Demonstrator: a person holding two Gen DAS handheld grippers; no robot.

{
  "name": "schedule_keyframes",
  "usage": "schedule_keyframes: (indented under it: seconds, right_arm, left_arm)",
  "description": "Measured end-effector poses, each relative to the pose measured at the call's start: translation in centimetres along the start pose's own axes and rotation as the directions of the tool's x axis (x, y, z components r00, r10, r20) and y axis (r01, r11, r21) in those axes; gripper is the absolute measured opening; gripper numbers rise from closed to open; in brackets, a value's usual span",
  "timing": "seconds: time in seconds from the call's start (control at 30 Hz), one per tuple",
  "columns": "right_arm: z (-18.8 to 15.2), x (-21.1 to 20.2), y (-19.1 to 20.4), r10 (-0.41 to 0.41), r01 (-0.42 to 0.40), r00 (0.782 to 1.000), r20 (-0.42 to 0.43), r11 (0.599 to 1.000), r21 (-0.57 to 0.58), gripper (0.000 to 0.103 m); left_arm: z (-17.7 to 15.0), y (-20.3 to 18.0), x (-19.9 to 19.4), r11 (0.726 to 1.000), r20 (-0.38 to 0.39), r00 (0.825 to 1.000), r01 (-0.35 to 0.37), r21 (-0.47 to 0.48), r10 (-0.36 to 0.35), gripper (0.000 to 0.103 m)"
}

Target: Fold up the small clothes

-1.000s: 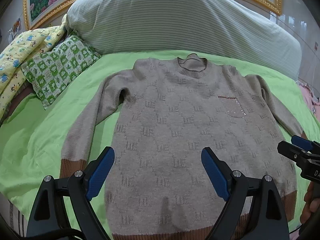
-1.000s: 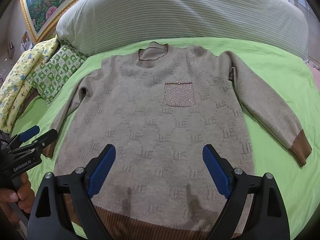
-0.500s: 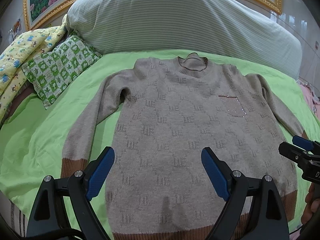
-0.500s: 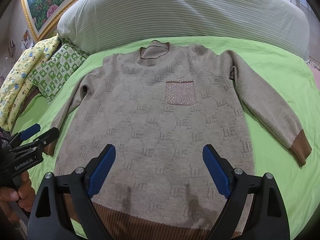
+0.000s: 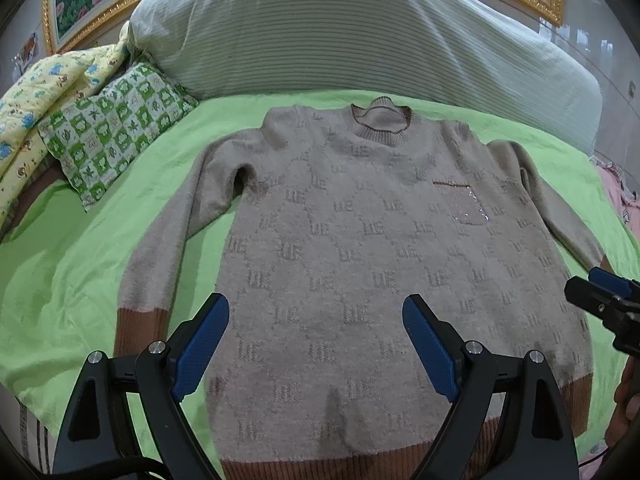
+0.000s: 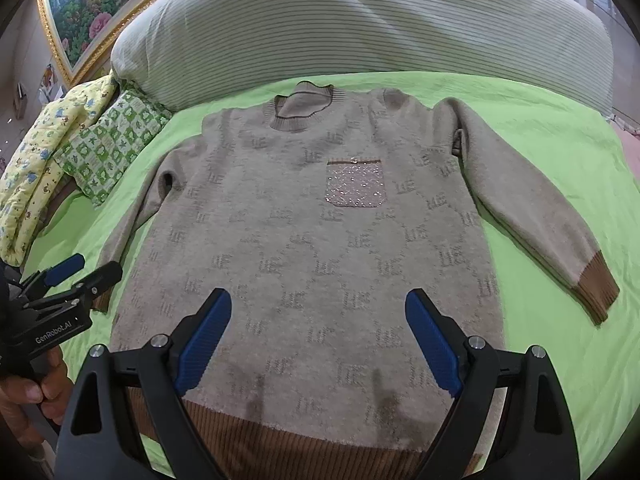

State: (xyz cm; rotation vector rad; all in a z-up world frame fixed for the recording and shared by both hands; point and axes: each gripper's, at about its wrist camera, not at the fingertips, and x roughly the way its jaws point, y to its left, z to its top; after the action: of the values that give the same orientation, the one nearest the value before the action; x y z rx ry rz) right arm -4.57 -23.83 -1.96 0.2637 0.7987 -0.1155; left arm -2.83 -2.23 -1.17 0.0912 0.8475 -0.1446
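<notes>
While both grippers, left gripper (image 5: 316, 344) and right gripper (image 6: 318, 340), have barely drifted over the past second, jaws spread and empty, the sweater (image 6: 312, 248) lies flat mid-bed, unfolded.

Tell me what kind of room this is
Most likely a bedroom: the sweater lies flat on a bed with a green sheet, a big striped pillow sits behind it, and a gold-framed flower painting hangs beyond.

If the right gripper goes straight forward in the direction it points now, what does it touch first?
Most likely the sweater: the open right gripper points at its lower body, with nothing visible between. How high the gripper is above the knit is unclear.
</notes>
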Motion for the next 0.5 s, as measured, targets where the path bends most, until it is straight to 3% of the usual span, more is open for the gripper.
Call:
schedule_keyframes:
  seconds: [0.17,0.33,0.43,0.5]
  right_arm:
    - [0.1,-0.8,-2.3,-0.050,0.049,0.999,0.014,0.998,0.034,0.089]
    - [0.4,-0.7,-7.9,-0.135,0.136,0.991,-0.013,0.985,0.103,0.089]
    - [0.3,-0.5,-12.6,-0.146,0.153,0.988,-0.046,0.962,0.226,0.088]
    - [-0.6,-0.6,-15.9,-0.127,0.141,0.990,-0.062,0.924,0.355,0.086]
  left_arm:
    - [-0.1,-0.3,1.4,1.000,-0.035,0.999,0.014,-0.011,-0.014,0.089]
    - [0.5,-0.9,3.3,1.000,-0.076,0.997,0.015,-0.015,-0.016,0.089]
    - [1.1,-1.3,4.6,1.000,-0.100,0.995,0.015,-0.016,-0.016,0.089]
    - [1.6,-1.8,5.7,1.000,-0.117,0.993,0.009,-0.004,-0.010,0.089]
